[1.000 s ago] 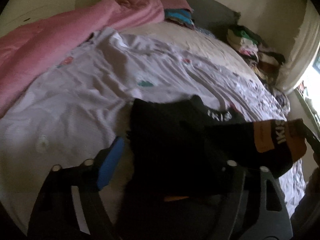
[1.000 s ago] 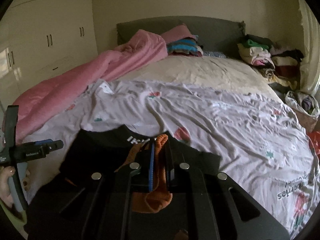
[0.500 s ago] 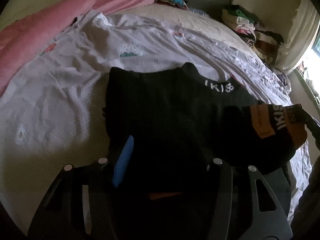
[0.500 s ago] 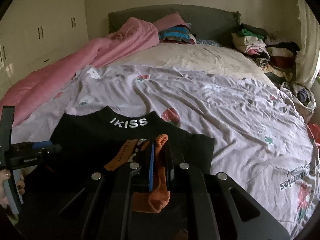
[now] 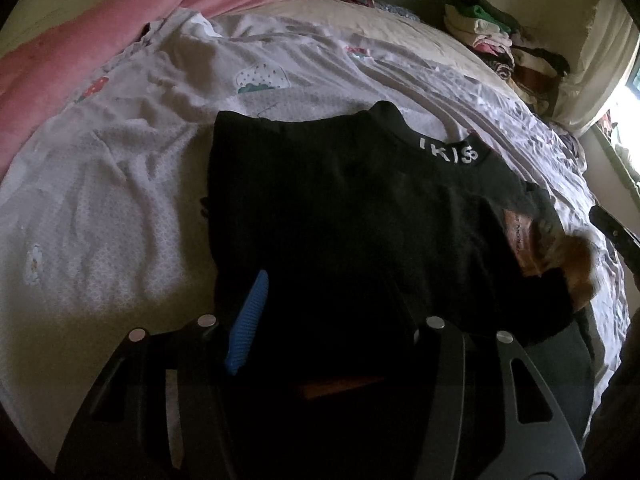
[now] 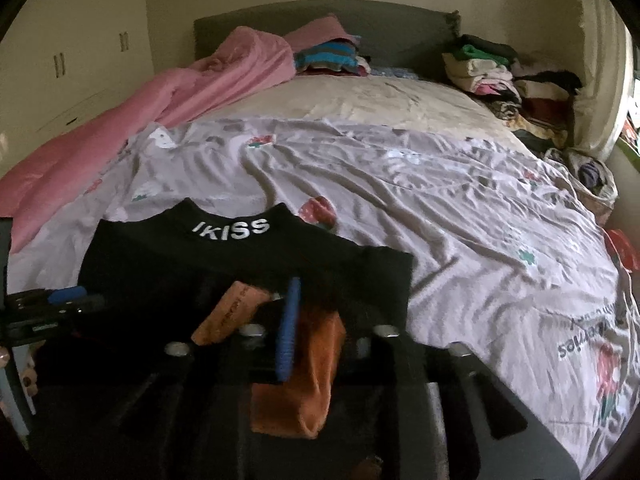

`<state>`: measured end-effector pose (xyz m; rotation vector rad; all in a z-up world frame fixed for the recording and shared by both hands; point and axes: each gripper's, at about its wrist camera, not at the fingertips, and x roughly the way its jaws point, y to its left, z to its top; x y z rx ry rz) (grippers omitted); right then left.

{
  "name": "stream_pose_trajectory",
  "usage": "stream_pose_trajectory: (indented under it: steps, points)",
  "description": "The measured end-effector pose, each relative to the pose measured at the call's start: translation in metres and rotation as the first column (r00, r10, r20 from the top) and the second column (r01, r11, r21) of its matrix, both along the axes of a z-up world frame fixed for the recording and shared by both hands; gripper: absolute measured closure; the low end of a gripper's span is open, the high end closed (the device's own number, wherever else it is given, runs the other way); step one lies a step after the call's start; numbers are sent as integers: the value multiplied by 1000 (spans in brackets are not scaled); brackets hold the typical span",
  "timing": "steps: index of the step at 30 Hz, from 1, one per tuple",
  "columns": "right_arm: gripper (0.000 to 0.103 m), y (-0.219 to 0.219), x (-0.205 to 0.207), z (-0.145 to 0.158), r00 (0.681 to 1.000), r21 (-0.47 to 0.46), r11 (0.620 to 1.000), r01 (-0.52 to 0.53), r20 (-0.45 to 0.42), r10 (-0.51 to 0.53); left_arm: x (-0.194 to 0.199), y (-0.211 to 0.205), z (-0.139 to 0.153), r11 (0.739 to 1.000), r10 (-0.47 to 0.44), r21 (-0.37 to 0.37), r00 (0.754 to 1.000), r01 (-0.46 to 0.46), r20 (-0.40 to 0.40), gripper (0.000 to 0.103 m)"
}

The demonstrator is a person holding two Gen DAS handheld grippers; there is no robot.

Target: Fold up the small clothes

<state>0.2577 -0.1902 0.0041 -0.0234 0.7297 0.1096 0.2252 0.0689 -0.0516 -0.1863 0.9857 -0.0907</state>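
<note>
A black top [image 6: 248, 264] with white "IKISS" collar lettering and orange cuffs [image 6: 304, 368] lies flat on the floral bedsheet [image 6: 440, 216]. The right gripper [image 6: 320, 320] has just been opening, released, with a cuff between its jaws. The left gripper [image 5: 332, 320] straddles the hem; I cannot tell whether it grips.

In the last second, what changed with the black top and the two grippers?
The black top came down flat onto the bedsheet. The right gripper has just been opening, freeing the orange cuff between its jaws. The left gripper narrowed. The pink blanket stayed put.
</note>
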Motion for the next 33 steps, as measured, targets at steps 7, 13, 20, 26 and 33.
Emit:
stream_pose_trajectory:
  steps: [7, 13, 20, 26, 33]
  points:
    - [67, 6, -13, -5, 999, 32, 999, -34, -14, 35, -1, 0, -1, 1000, 0, 5, 1000, 0, 1, 56]
    - [67, 32, -25, -17, 992, 29, 993, -116, -50, 117, -4, -2, -2, 1000, -12, 21, 1000, 12, 5, 56]
    - [67, 48, -34, -31, 982, 28, 986, -165, -85, 167, -6, -3, -2, 999, -23, 38, 1000, 23, 4, 56]
    - [66, 37, -24, -66, 974, -26, 995, -101, -209, 94, -10, -7, -1, 996, -42, 73, 999, 41, 4, 56]
    - [60, 31, -37, -57, 983, 27, 996, -81, -166, 84, -19, -12, 3, 990, -57, 128, 998, 55, 19, 54]
